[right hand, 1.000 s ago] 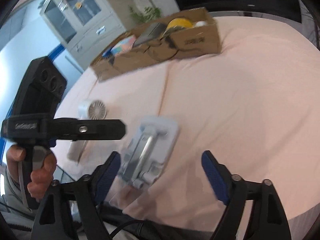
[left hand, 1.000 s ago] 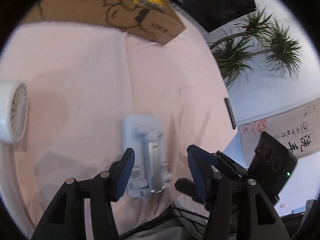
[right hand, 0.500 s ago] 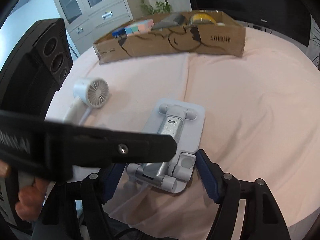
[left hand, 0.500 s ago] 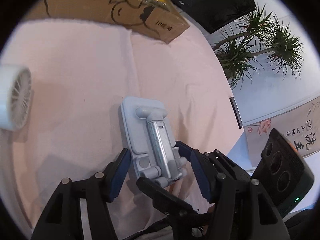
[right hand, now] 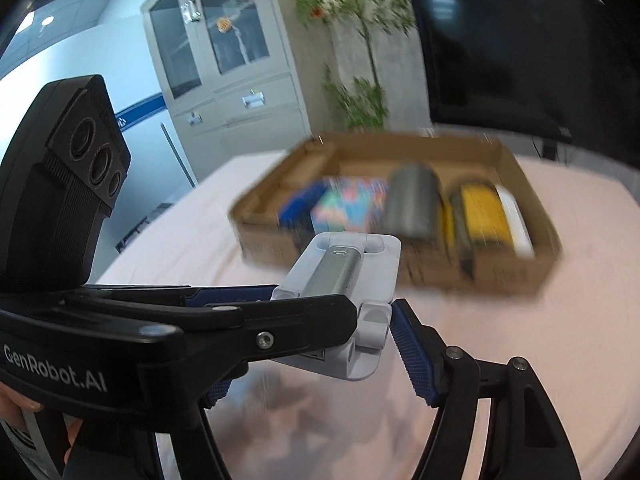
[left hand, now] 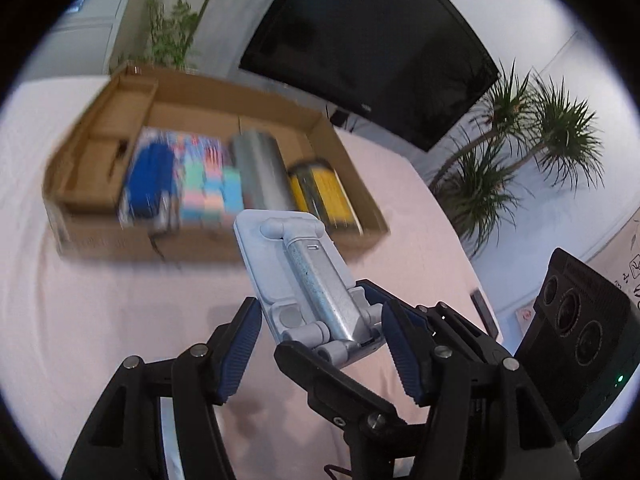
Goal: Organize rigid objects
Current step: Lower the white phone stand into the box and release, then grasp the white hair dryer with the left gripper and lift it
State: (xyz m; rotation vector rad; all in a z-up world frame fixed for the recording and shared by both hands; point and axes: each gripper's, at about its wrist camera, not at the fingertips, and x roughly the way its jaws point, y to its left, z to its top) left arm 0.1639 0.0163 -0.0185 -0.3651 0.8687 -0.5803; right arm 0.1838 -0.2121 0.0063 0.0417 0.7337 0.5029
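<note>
1. Room first: round table under a pink cloth (left hand: 100, 320), with a big dark TV (left hand: 360, 40) and spiky potted plants (left hand: 520, 140) behind it.
2. The phone stand (left hand: 304, 280) is folded flat. It's up in the air, clear of the cloth, tilted with its hinge end pointing at the cardboard box (left hand: 120, 240) and overlapping the box's front wall in both views.
3. From the left cam, the left claw (left hand: 320, 308) has the stand's near end between its blue pads (left hand: 240, 344). Both pads sit right against the stand's sides, so I'd call it clamped on.
4. Same view, one black finger (left hand: 328, 380) of the right claw crosses just in front of the stand's near edge.
5. The right cam shows the stand (right hand: 352, 264) sitting in the right claw (right hand: 336, 312) too. The right-hand pad (right hand: 408, 348) touches the stand's edge. The other finger is mostly hidden behind the left rig, which cuts straight across the frame, so I can't tell if this one's actually squeezing.
6. Only the right cam catches the glass-door cabinet (right hand: 224, 60) and a white thing (right hand: 516, 220) at the box's far right end.
7. The box contents are blurry in both views: something blue, pastel blocks, a grey cylinder (left hand: 260, 172) and a yellow spool (left hand: 324, 192), side by side.
</note>
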